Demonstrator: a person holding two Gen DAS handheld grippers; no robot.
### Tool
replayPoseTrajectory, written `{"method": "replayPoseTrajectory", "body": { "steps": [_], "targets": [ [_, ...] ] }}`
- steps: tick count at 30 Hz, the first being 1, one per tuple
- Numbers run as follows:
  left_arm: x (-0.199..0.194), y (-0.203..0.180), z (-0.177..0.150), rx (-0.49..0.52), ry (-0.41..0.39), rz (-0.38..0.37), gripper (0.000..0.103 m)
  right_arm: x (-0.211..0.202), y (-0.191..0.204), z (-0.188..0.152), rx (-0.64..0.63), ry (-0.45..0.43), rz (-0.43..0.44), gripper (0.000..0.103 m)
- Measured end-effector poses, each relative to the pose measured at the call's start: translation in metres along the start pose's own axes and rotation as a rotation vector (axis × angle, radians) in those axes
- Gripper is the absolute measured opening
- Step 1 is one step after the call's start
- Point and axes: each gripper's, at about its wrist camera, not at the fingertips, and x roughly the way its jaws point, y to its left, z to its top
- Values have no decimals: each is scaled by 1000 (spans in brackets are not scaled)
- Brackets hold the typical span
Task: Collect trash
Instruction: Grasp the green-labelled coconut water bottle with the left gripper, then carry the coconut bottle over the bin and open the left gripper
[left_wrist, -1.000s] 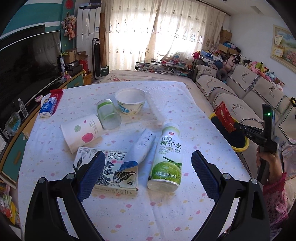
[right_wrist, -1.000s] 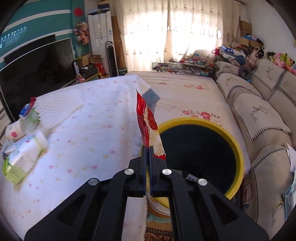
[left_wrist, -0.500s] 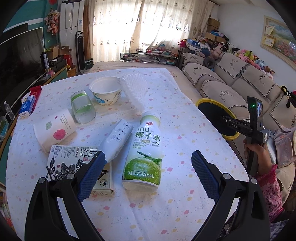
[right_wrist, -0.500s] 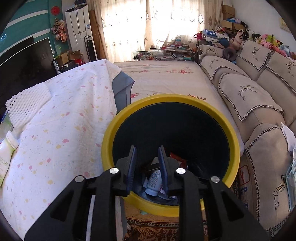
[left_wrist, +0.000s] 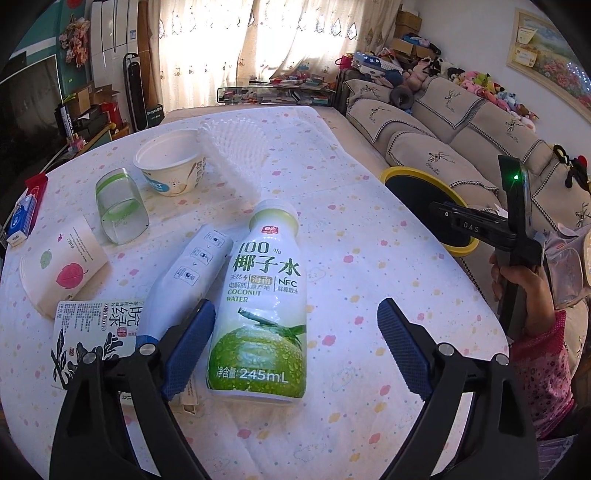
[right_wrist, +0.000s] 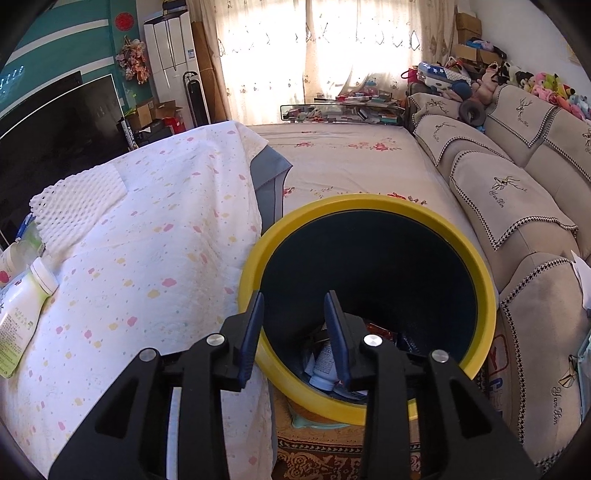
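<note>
A coconut water bottle (left_wrist: 264, 295) lies on the table (left_wrist: 369, 266), between the open jaws of my left gripper (left_wrist: 295, 314). A white pouch (left_wrist: 184, 273) and a tea carton (left_wrist: 92, 332) lie by the left finger. My right gripper (right_wrist: 293, 306) is open and empty over the near rim of the yellow-rimmed trash bin (right_wrist: 369, 203), which holds a red wrapper (right_wrist: 380, 330) and other trash. The right gripper (left_wrist: 436, 210) and the bin (left_wrist: 417, 173) also show at the table's right edge in the left wrist view.
A paper cup (left_wrist: 62, 269), a clear cup (left_wrist: 120, 206), a paper bowl (left_wrist: 170, 166), foam netting (left_wrist: 232, 155) and a blue packet (left_wrist: 22, 218) lie farther back. A sofa (right_wrist: 517, 192) stands right of the bin. The bottle (right_wrist: 18, 314) shows left in the right wrist view.
My right gripper opened over the bin and let the red wrapper fall in. My left gripper moved forward and down so its jaws flank the coconut water bottle.
</note>
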Motion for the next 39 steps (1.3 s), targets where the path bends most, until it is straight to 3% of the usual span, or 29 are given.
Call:
{"method": "replayPoseTrajectory", "body": {
  "steps": [7,13,15,28,39],
  "targets": [
    [26,2,1,-26,59,25,79,2,1,-3,1,10,9,34],
    [42,1,0,-51,80,48,63,6,-2,-6,11,20,17,34],
    [43,0,1,-56,73,53,52,8,-2,-7,14,25,17,34],
    [15,-12,0,-30,6,56,51,6,-2,-10,23,13,34,34],
    [-6,-40,18,28,-45,19,51,-21,-15,-10,50,-45,44,34]
  ]
}}
